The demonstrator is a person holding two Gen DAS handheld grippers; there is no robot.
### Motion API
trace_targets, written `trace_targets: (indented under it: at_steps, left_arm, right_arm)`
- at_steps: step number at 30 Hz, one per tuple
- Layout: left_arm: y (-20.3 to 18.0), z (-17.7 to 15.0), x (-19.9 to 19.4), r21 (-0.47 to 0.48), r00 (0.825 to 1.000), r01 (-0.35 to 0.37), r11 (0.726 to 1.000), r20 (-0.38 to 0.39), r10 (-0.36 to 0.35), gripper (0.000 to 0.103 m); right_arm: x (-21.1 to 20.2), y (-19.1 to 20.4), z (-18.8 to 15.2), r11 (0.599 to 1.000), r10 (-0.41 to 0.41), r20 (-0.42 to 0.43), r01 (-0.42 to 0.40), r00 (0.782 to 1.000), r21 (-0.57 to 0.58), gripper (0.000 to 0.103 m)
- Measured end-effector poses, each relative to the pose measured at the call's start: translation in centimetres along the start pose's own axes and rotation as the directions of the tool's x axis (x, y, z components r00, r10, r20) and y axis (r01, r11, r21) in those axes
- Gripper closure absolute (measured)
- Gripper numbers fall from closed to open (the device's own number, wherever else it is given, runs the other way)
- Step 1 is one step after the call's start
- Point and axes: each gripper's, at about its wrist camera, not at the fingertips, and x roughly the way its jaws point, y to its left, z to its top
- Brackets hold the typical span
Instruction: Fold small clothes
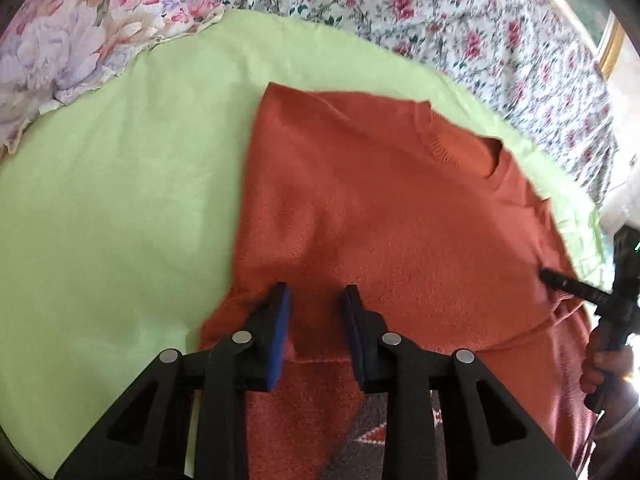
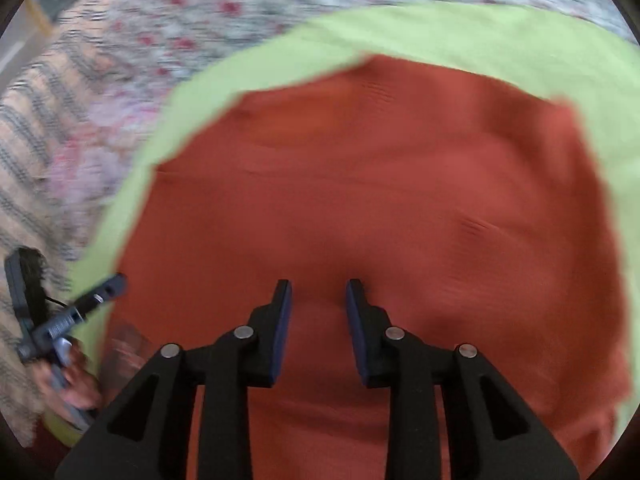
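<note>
An orange knitted sweater (image 1: 380, 208) lies flat on a light green sheet (image 1: 120, 200), neckline toward the far right; its lower part hangs over the near edge. My left gripper (image 1: 316, 300) is open, its blue pads just above the sweater's near left part. My right gripper (image 2: 316, 294) is open above the sweater (image 2: 380, 200), holding nothing. The right gripper also shows at the right edge of the left wrist view (image 1: 576, 286), and the left gripper at the left edge of the right wrist view (image 2: 80, 308). The right wrist view is motion-blurred.
The green sheet (image 2: 480, 36) covers a bed with a floral spread (image 1: 480, 32). A floral pillow (image 1: 72, 40) lies at the far left. A striped cloth (image 2: 36, 152) lies beside the sheet. A patterned rug (image 1: 380, 440) shows below the bed edge.
</note>
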Motion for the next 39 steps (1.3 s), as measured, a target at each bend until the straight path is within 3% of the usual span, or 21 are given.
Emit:
trace_targets:
  at_steps: [2,5,7,9,13,18,25,28,32,36,39]
  left_arm:
    - [0.1,-0.2,-0.6,0.0,1.0,-0.02,1.0,-0.002,0.02,0.081]
    - [0.1,-1.6,-2.6,0.003,0.999,-0.05,0.999,0.015,0.05,0.079]
    - [0.2,-3.2,-4.3,0.008,0.997,-0.07,0.998,0.021,0.07,0.066]
    - [0.7,-5.3,-6.3,0.0,0.996,-0.089,0.996,0.032,0.089,0.064]
    - [2.2,-10.2,-10.0,-0.029,0.996,-0.083,0.996,0.017,0.083,0.058]
    - [3.0,-15.1,-12.7,-0.052,0.998,-0.064,0.997,-0.027,0.063,0.051]
    - [3.1,-21.4,-15.2,-0.035,0.995,0.069,0.997,-0.066,-0.072,0.051]
    - [2.3,-23.3,-15.7,-0.017,0.983,0.155,0.988,-0.097,-0.156,0.051]
    - [2.2,-25.3,-16.7,0.007,0.973,0.201,0.98,-0.116,-0.198,0.051]
    - [2.6,-26.5,-16.9,-0.003,0.957,0.257,0.966,-0.139,-0.255,0.051]
    - [2.1,-26.8,-16.9,0.02,0.953,0.274,0.961,-0.142,-0.269,0.048]
  right_arm:
    - [-1.1,-2.2,-0.5,0.995,-0.095,0.014,0.095,0.995,0.023,0.076]
    - [-3.6,-4.6,-1.2,0.99,-0.09,0.055,0.083,0.994,0.117,0.075]
    - [-5.5,-5.0,-2.1,0.98,-0.154,0.078,0.143,0.985,0.139,0.073]
    - [-7.3,-5.3,-3.2,0.983,-0.103,0.106,0.086,0.989,0.16,0.072]
    - [-10.6,-5.1,-6.1,0.989,-0.064,0.138,0.044,0.988,0.144,0.057]
    - [-13.6,-5.2,-11.0,0.99,0.0,0.149,-0.021,0.989,0.137,0.056]
    - [-16.6,-5.8,-17.4,0.987,0.098,0.157,-0.117,0.983,0.114,0.052]
    - [-18.1,-6.5,-19.9,0.979,0.149,0.151,-0.168,0.977,0.119,0.051]
    - [-20.3,-8.0,-22.4,0.976,0.16,0.143,-0.178,0.977,0.129,0.051]
    - [-21.2,-9.4,-24.6,0.975,0.174,0.073,-0.183,0.982,0.13,0.05]
    - [-20.3,-9.3,-26.1,0.961,0.241,0.008,-0.24,0.97,0.138,0.05]
